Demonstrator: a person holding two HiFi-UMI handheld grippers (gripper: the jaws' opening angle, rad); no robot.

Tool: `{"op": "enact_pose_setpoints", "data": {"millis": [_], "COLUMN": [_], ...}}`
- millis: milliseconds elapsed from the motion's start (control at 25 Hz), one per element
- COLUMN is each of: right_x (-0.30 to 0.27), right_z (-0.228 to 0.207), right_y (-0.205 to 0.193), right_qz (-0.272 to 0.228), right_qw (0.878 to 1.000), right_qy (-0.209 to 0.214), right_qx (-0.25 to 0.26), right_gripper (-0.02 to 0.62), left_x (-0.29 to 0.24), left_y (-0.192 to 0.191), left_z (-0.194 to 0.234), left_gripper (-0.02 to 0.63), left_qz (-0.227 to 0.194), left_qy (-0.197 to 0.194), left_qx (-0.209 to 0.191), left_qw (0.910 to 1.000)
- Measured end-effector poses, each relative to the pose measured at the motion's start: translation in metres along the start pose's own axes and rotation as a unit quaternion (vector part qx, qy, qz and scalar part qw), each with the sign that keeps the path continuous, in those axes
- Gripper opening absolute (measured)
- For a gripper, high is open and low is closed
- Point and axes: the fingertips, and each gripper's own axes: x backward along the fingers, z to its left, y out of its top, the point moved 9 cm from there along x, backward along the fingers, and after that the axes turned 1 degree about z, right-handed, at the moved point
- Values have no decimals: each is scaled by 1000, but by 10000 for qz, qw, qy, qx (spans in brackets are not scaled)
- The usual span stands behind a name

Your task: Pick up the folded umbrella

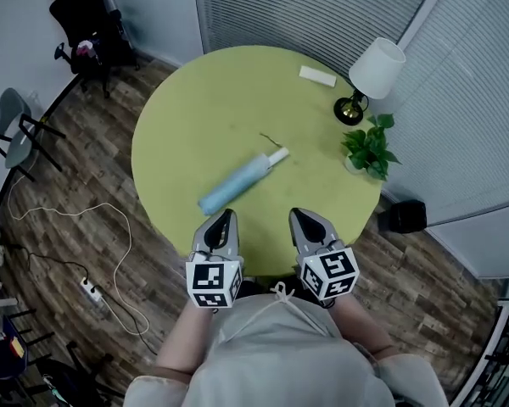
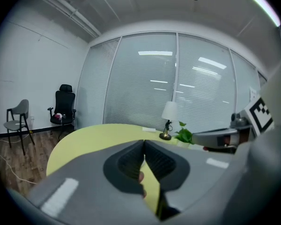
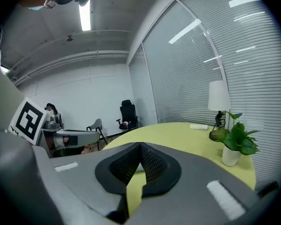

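Left gripper (image 1: 228, 214) over near rim of counter (image 1: 195, 100), jaws pressed together at the tips, nothing between. Right gripper (image 1: 296, 214) just beside it on the right, level with it, jaws likewise closed tip to tip, empty. Both pointing across the counter, slightly downward.

Umbrella (image 1: 240, 179) folded, pale blue, flat on counter just ahead of left gripper, clear of its tips. Lying slantwise: thick end nearer, a little ahead-left of left gripper; white handle end farther off, ahead and between the two grippers. Untouched by either.

Ahead-right of right gripper, near counter's rim: plant (image 1: 369, 147) in white pot, with lamp (image 1: 375, 73), white shade, just beyond it. White box (image 1: 317, 76) far ahead of right gripper, left of lamp, near far rim.

Off the counter, on wood floor: black chair (image 1: 85, 19) far ahead-left of left gripper; grey chair (image 1: 17, 130) well to its left; power strip (image 1: 91, 291) with cable left of and behind it.
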Motion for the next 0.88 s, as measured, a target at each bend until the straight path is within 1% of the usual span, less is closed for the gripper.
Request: {"op": "enact_pose_setpoints", "data": {"millis": [80, 200, 280, 440, 520, 600, 680, 760, 800, 880], "right_x": [-16, -38, -51, -74, -85, -92, -99, -106, -109, -115], "right_z": [-11, -26, -36, -55, -64, -72, -81, -90, -94, -99], "right_y": [0, 0, 1, 1, -1, -8, -16, -23, -25, -29], "right_qz": [91, 223, 342, 512, 616, 756, 887, 1006, 1061, 1154], "right_qw": [9999, 9991, 9980, 9957, 9942, 9924, 9907, 9892, 9884, 9870], "right_qy": [128, 371, 520, 764, 867, 966, 1027, 1067, 1085, 1115], "right_qx": [-15, 44, 70, 113, 151, 136, 89, 58, 52, 40], "right_gripper": [-2, -1, -2, -2, -2, -2, -1, -1, -1, -1], "left_x": [-15, -31, -42, -68, -84, -100, -119, -138, -146, -160], "left_y": [-5, -8, -11, -20, -27, -37, -47, -53, -54, -56], "left_z": [0, 4, 6, 7, 9, 11, 13, 17, 19, 24], "left_gripper": [6, 6, 6, 6, 8, 59, 118, 177, 218, 273], "left_qz": [96, -16, -15, 282, 584, 1027, 1450, 1755, 1872, 2130], "left_qy": [62, 256, 385, 457, 405, 271, 105, -20, -58, -141], "left_qx": [2, 67, 90, 94, 109, 64, -80, -363, -543, -926], "left_qw": [9999, 9996, 9992, 9985, 9974, 9943, 9893, 9838, 9808, 9725]}}
